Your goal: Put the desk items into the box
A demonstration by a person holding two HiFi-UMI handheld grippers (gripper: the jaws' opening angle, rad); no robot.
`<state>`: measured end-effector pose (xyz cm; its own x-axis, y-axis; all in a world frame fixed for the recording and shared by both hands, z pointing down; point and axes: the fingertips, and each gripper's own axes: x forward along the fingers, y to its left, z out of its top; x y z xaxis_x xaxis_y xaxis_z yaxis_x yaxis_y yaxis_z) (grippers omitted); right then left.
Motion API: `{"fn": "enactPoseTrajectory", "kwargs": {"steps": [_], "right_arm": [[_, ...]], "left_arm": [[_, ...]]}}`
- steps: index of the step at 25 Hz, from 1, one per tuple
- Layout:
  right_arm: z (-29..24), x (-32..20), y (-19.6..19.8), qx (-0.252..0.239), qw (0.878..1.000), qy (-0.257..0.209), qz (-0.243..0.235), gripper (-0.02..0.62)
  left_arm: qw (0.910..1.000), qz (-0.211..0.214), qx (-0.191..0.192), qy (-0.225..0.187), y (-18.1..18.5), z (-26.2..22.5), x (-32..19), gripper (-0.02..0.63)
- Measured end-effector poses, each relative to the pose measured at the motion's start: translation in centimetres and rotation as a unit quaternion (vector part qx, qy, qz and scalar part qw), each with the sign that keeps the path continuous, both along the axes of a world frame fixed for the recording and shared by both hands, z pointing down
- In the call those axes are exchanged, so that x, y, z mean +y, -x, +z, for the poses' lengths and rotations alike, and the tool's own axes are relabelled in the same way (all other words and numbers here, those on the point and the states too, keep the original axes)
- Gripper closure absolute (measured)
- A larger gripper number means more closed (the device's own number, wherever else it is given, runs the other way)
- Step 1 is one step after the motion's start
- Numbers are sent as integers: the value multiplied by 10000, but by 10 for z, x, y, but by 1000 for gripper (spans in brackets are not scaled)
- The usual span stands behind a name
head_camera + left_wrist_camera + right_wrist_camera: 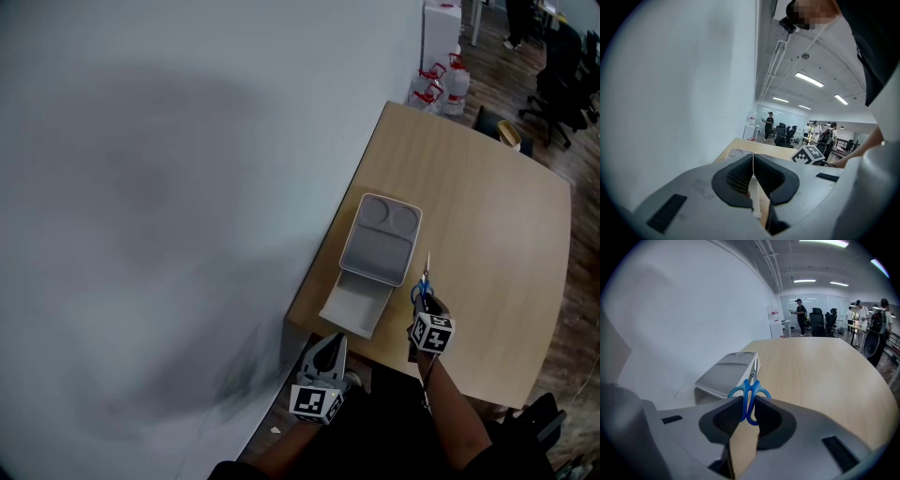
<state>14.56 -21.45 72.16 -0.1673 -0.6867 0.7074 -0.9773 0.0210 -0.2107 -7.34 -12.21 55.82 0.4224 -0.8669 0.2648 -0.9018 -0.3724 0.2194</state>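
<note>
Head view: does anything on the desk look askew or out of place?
Only the box: its white lower part juts out from under the gray top, toward the near edge of the desk. Nothing is spilled or damaged.

Quick rundown of my rig: the left gripper [753,164] and right gripper [747,405] are the same build, with smooth light-grey plastic shells, rounded and chunky. Each has 2 black rectangular slots [665,213] on top and black ribbed pads [738,178] lining the jaws. Each one also carries a white cube [432,333] printed with black square markers. The person carrying them wears a dark top with a dark sleeve [487,459].
</note>
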Motion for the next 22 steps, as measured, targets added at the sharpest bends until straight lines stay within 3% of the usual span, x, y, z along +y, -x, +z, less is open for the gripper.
{"fn": "enactPoseTrajectory", "kwargs": {"steps": [12, 22], "right_arm": [[-9, 32, 121, -137, 9933, -104, -1143, 459], [18, 35, 169, 18, 9838, 45, -1792, 459]], "left_arm": [[9996, -269, 92, 29, 39, 8, 40, 589], [9978, -649, 120, 108, 69, 28, 49, 589]]}}
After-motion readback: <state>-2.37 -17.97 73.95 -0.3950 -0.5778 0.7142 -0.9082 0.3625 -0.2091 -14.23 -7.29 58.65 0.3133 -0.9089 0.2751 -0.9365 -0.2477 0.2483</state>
